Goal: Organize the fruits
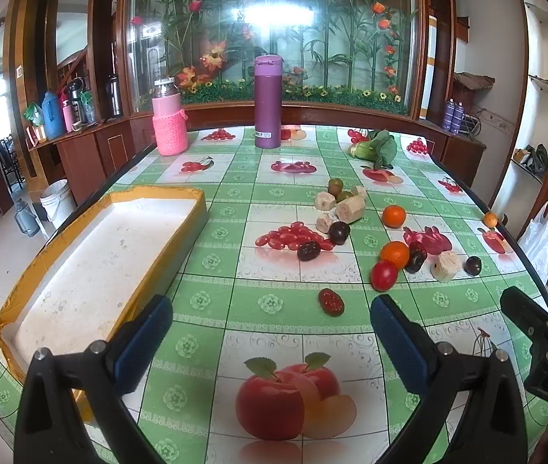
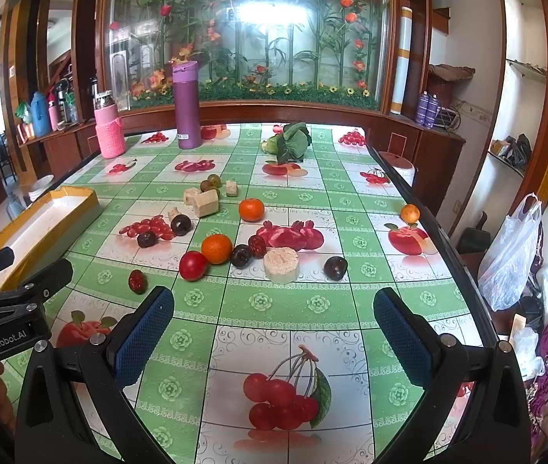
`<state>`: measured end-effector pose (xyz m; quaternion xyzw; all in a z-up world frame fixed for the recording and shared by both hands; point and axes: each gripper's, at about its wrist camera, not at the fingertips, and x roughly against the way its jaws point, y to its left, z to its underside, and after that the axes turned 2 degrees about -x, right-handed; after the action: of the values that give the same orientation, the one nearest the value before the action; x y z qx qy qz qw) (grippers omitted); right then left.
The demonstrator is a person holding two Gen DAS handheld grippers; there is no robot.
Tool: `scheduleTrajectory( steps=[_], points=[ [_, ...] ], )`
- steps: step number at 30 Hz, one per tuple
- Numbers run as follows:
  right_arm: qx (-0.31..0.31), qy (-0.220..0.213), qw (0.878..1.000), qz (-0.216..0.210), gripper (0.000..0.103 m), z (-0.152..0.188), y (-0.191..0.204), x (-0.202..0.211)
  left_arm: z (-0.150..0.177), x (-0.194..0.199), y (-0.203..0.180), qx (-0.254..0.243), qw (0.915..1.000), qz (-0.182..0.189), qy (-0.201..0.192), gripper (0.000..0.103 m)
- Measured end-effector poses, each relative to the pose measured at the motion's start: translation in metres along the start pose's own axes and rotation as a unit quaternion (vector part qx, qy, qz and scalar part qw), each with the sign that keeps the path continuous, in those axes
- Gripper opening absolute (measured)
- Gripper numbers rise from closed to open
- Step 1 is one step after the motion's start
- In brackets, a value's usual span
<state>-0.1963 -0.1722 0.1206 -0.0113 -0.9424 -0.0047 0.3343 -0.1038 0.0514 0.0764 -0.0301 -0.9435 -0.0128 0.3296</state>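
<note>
Both grippers stand wide and empty above the near table edge. Left gripper (image 1: 270,319) faces the strawberry (image 1: 331,301) — nearest fruit, just ahead and slightly right, long axis apparently near-to-far. Right gripper (image 2: 274,311): strawberry far left. Tray (image 1: 160,193) lies left, bare.

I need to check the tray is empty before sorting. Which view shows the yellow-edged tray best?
The left wrist view: the tray lies close, its bare white floor open to sight. The right wrist view shows the tray smaller, partly hidden behind the left claw.
</note>
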Motion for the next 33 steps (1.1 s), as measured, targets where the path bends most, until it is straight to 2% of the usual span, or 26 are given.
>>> scheduleTrajectory(
  steps=[8,22,27,31,33],
  points=[
    [0.002,0.003,1.0,0.001,0.103,-0.001,-0.001,-0.001,0.0,0.0,0.0,0.001,1.0,0.001,0.005,0.103],
    [0.011,0.007,1.0,0.003,0.103,-0.008,-0.012,-0.009,-0.012,-0.016,0.005,0.009,0.9992,0.008,0.039,0.103],
    [0.024,0.024,0.999,0.002,0.103,-0.014,-0.024,-0.018,-0.026,-0.026,0.01,-0.002,0.9977,0.01,0.067,0.103],
    [0.056,0.042,0.997,0.026,0.103,-0.018,-0.03,-0.029,-0.037,-0.034,0.014,-0.008,0.9953,0.017,0.095,0.103],
    [0.057,0.054,0.997,0.011,0.103,-0.023,-0.037,-0.035,-0.04,-0.034,0.014,-0.013,0.9952,0.016,0.096,0.103]
  ],
)
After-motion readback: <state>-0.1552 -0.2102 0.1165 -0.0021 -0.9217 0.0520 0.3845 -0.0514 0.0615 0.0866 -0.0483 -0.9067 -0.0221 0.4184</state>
